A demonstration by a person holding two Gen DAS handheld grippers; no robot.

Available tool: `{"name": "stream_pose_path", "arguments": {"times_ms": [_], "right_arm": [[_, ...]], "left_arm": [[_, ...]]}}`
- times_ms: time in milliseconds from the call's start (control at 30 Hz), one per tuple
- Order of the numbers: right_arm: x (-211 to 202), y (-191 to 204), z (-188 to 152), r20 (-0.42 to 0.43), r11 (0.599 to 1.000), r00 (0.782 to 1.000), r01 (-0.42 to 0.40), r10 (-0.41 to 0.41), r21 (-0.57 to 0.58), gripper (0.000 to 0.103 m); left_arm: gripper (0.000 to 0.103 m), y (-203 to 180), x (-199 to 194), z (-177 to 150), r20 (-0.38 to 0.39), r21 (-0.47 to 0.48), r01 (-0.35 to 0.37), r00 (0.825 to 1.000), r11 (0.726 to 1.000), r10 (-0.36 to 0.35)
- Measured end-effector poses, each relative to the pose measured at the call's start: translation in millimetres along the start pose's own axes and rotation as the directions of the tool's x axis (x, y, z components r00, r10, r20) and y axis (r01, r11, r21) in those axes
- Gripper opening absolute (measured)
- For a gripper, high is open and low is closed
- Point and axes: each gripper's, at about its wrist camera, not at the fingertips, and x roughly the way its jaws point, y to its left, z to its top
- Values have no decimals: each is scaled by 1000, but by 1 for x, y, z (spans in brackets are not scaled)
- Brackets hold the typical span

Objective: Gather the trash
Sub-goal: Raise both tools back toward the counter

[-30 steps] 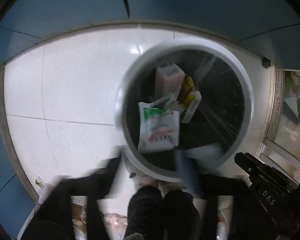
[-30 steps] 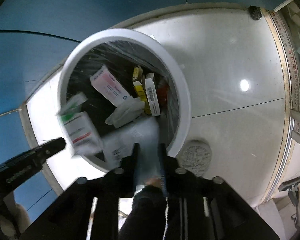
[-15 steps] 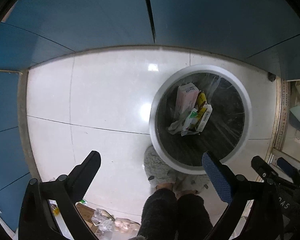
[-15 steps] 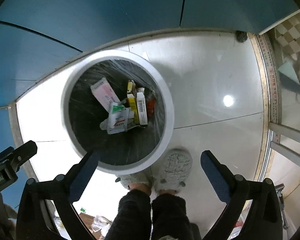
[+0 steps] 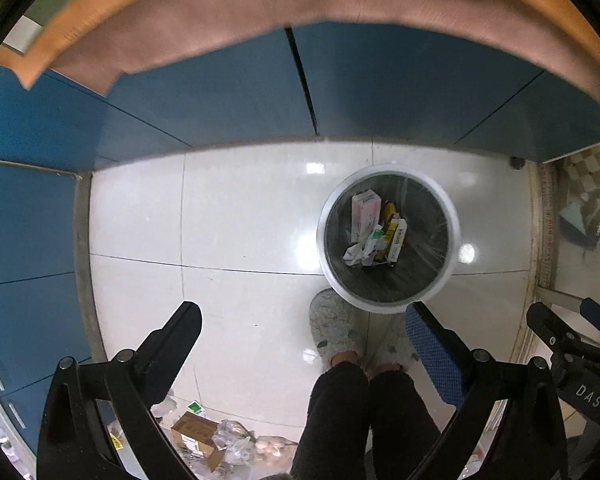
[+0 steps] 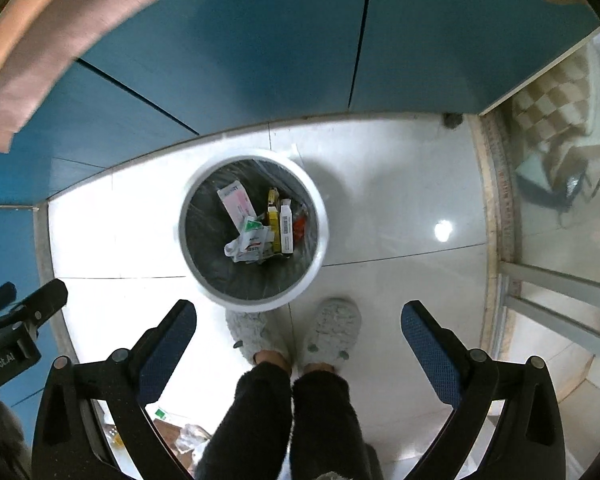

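Two grippers hang high above a white tiled floor (image 5: 236, 224), both looking straight down. Blue cabinet fronts (image 6: 260, 52) border the floor on the far side, and a pinkish-tan edge (image 5: 300, 4), blurred, arcs across the top of both views. On the floor stands a round white trash bin (image 6: 320, 216) lined with a dark bag; in the left wrist view it sits right of centre (image 5: 452, 220), in the right wrist view left of centre. Inside it lie a pink box (image 6: 234, 202), a yellow box (image 6: 275, 226), a white box with a barcode (image 6: 286, 230) and a crumpled white-and-green packet (image 6: 249, 238), all piled near the middle. Just in front of the bin are the person's grey slippers (image 6: 334, 330) and dark trouser legs (image 6: 296, 420). The left gripper (image 5: 302, 322) has its jaws spread wide and holds nothing; the right gripper (image 6: 298, 318) is likewise spread and empty. More loose trash (image 5: 204, 438), a brown carton and plastic wrappers, lies on the floor behind the feet.
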Motion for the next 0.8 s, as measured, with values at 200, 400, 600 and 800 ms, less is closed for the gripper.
{"name": "stream_pose_path", "arguments": {"times_ms": [200, 400, 600, 800], "right_arm": [[-91, -2, -10, 20, 1000, 1000, 11, -10, -17, 103], [-191, 6, -19, 55, 1000, 998, 2, -1, -24, 103], [-272, 25, -31, 60, 999, 998, -12, 14, -34, 103], [-353, 47, -24, 151, 998, 988, -37, 44, -46, 103]], "left_arm": [[103, 9, -80, -12, 37, 7, 35, 999, 999, -35], [103, 20, -156, -20, 68, 2, 76, 995, 997, -76], [103, 36, -229, -21, 175, 29, 52, 983, 998, -56], [103, 66, -301, 10, 345, -20, 71, 937, 997, -60]]}}
